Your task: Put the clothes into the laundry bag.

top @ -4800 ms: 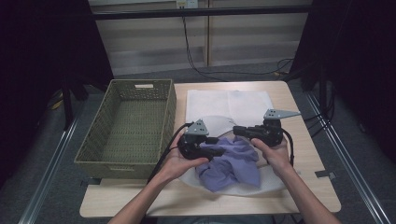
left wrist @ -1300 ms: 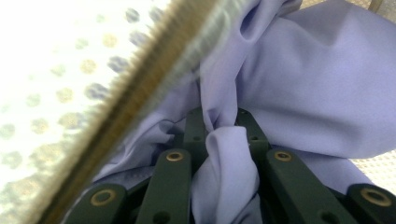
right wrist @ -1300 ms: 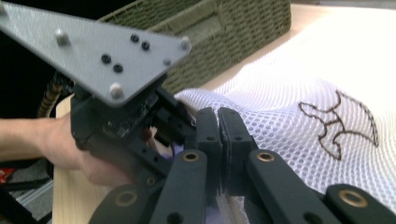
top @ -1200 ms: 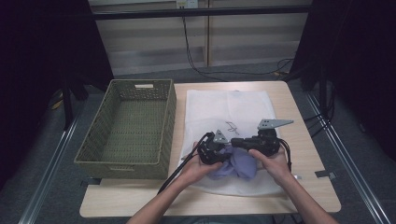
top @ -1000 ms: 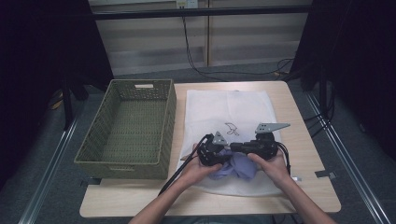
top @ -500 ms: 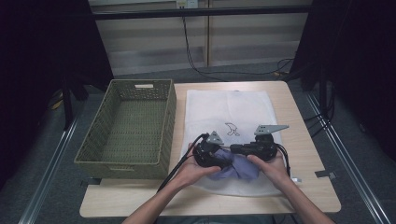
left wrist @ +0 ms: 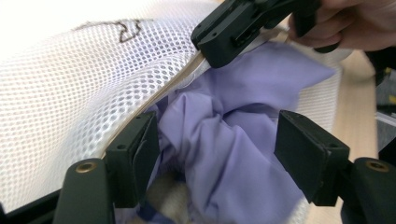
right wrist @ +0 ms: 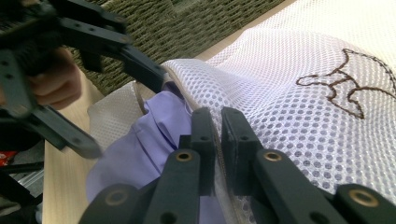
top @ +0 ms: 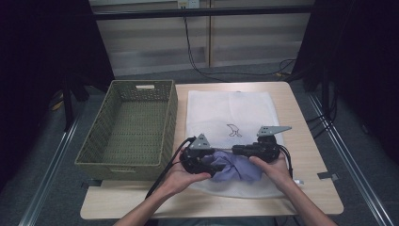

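Both your grippers work at the mesh bag's (top: 230, 113) near edge: the right gripper (right wrist: 216, 140) pinches its rim, while the left gripper (left wrist: 219, 154), jaws just opening, straddles the purple cloth (left wrist: 224, 140) unclamped.

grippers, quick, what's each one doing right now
Left gripper: open, fingers just been opening, purple cloth loose between them.
Right gripper: shut on the mesh bag edge.

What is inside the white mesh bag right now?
A crumpled purple cloth sits partly inside the mesh bag, at its opening. How far in it reaches is hidden by the mesh.
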